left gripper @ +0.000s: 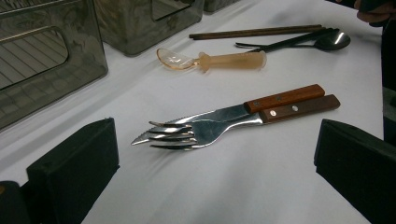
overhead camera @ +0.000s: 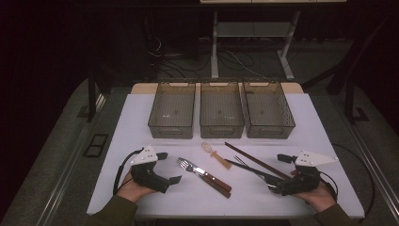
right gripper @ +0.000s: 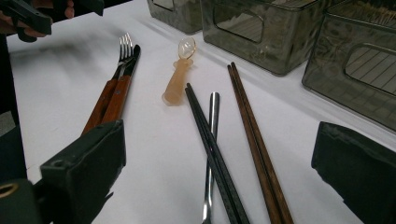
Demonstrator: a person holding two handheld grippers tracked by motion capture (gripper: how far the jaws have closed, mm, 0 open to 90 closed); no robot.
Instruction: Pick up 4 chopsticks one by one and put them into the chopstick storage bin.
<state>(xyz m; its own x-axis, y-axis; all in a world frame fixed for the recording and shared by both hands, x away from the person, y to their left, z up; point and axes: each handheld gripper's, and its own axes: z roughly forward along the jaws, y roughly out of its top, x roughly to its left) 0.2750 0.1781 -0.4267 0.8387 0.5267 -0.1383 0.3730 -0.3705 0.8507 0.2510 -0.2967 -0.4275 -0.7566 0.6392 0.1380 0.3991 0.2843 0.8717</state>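
A fork (left gripper: 187, 133) and a knife (left gripper: 280, 99) with wooden handles lie side by side mid-table. My left gripper (overhead camera: 169, 167) stands open just left of them, its jaws wide apart and empty (left gripper: 215, 177). An amber plastic spoon (overhead camera: 215, 154) lies behind them. To the right are brown chopsticks (right gripper: 252, 130), black chopsticks (right gripper: 210, 144) and a metal spoon (right gripper: 212, 116) crossing each other. My right gripper (overhead camera: 278, 173) is open at their near ends, pads touching nothing (right gripper: 219, 172).
Three translucent grey bins (overhead camera: 171, 113) (overhead camera: 221, 113) (overhead camera: 269, 113) stand in a row at the back of the white table (overhead camera: 141, 188); all look empty. Each hand rests near the front edge. Dark floor, cables and desk legs lie beyond.
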